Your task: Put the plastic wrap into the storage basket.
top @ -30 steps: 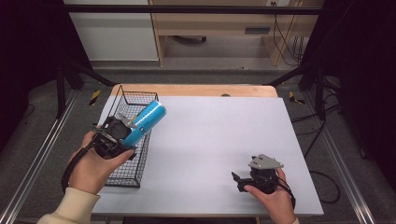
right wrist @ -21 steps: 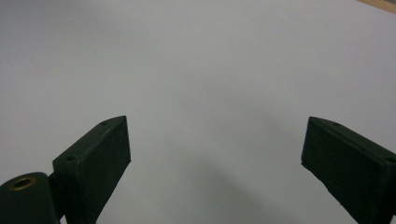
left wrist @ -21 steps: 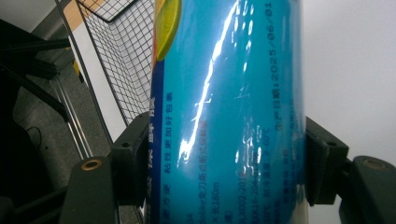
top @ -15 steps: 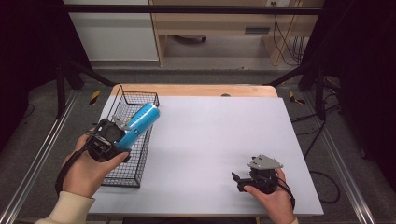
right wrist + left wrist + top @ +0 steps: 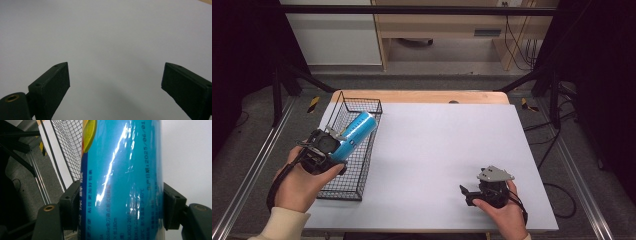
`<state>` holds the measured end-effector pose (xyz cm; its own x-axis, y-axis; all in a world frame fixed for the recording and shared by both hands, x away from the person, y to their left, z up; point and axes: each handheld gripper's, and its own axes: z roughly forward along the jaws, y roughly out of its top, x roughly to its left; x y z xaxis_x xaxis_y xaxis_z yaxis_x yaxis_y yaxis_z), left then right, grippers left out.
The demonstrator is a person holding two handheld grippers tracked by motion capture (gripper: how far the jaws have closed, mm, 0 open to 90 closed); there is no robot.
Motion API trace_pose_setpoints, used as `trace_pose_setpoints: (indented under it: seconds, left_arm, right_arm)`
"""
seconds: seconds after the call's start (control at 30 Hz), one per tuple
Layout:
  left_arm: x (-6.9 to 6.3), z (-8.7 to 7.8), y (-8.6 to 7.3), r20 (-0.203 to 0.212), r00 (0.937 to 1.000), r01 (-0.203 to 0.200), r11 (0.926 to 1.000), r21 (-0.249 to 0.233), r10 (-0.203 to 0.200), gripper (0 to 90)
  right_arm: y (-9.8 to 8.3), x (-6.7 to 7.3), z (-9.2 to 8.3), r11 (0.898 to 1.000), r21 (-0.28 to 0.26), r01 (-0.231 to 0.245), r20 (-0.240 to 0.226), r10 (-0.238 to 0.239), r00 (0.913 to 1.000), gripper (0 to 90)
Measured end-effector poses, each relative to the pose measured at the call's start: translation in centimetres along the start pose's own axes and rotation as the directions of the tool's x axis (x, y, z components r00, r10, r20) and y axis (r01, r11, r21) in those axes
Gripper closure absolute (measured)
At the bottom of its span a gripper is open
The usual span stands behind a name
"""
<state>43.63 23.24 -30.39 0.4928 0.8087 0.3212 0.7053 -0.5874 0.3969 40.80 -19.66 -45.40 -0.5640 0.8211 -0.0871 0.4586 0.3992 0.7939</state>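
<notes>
High view: a blue cylindrical can, glossy, is clamped between the jaws of the left gripper and juts forward and to the right from them, tilted upward, over the black wire basket. The can's far end lies above the basket's interior; whether it touches the mesh cannot be told. The left hand wraps the gripper body just behind the jaws, at the basket's near left side, with a pale sleeve at the wrist.

Left gripper view: the can stands between the two black pads, each pressed flat against its side. Printed text and a date line run along the blue wrap, and a yellow-green patch shows near the far end. Beyond the left pad lies the basket's mesh.

The basket sits on the left edge of the white table, long side running away from the person.

Well apart to the right, the right gripper rests low on the table near its front edge, held by the right hand, a grey three-cornered plate on top.

Right gripper view: its fingers stand wide apart with bare white table surface between and beyond them.
</notes>
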Motion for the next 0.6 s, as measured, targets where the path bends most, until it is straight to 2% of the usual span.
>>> trace_pose_setpoints:
  seconds: [0.6]
  left_arm:
    - [0.7,1.1,-1.3,0.004,0.9991,0.041,0.9989,0.021,-0.041,31.8]
  right_arm:
    - [0.0,0.0,0.1,1.0,0.002,0.008,-0.005,-0.008,1.0,8.4]
